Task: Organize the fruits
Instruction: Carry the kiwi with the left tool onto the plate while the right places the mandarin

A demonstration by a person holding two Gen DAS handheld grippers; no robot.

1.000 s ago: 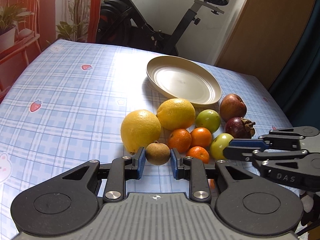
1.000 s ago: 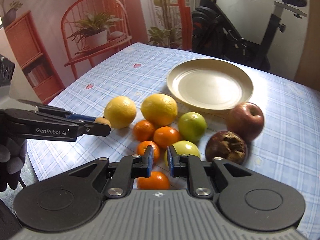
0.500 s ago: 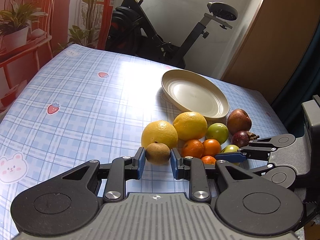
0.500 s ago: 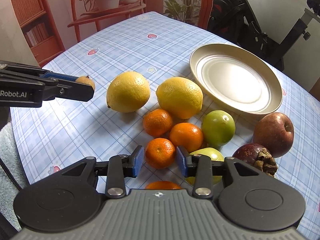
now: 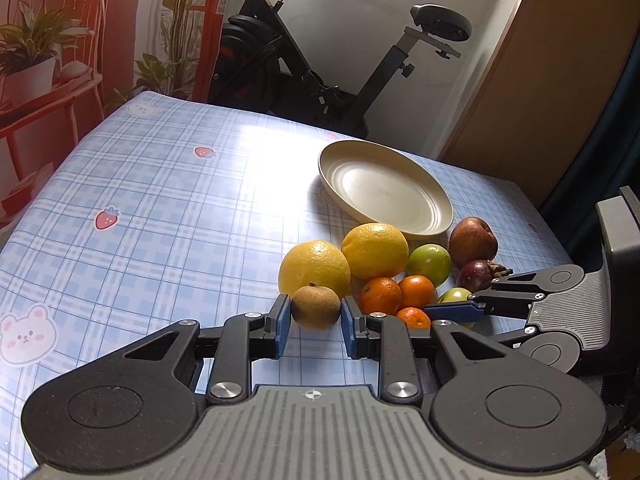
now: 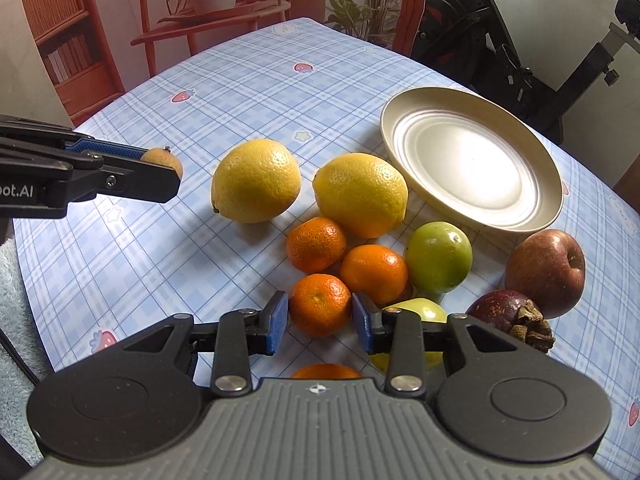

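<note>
Fruits are clustered on the checked tabletop (image 5: 160, 208) just in front of an empty plate (image 5: 384, 188).

Left wrist view: the left claw (image 5: 312, 326) is closed on a small brown fruit (image 5: 315, 307), both blue pads touching its sides. Behind it lie two lemons (image 5: 314, 268), with three mandarins (image 5: 381, 295) to their right. A green apple (image 5: 429, 259), a red apple (image 5: 473, 241) and a dark mangosteen (image 5: 478, 275) lie further right, near the plate's rim. The right claw (image 5: 452, 312) enters from the right edge, low over the mandarins.

Right wrist view: the right claw (image 6: 320, 322) straddles the nearest mandarin (image 6: 319, 304). Its jaws stand partly apart, with a pad just beside each flank of the fruit; whether the pads press on it cannot be told. A second green apple (image 6: 416, 310) sits just right of this claw, partly hidden behind its finger. Another mandarin (image 6: 326, 371) shows below, mostly covered by the claw body. The left claw (image 6: 152, 176) appears at the left edge, carrying the brown fruit (image 6: 162, 160) clear of the tabletop (image 6: 260, 92).
</note>
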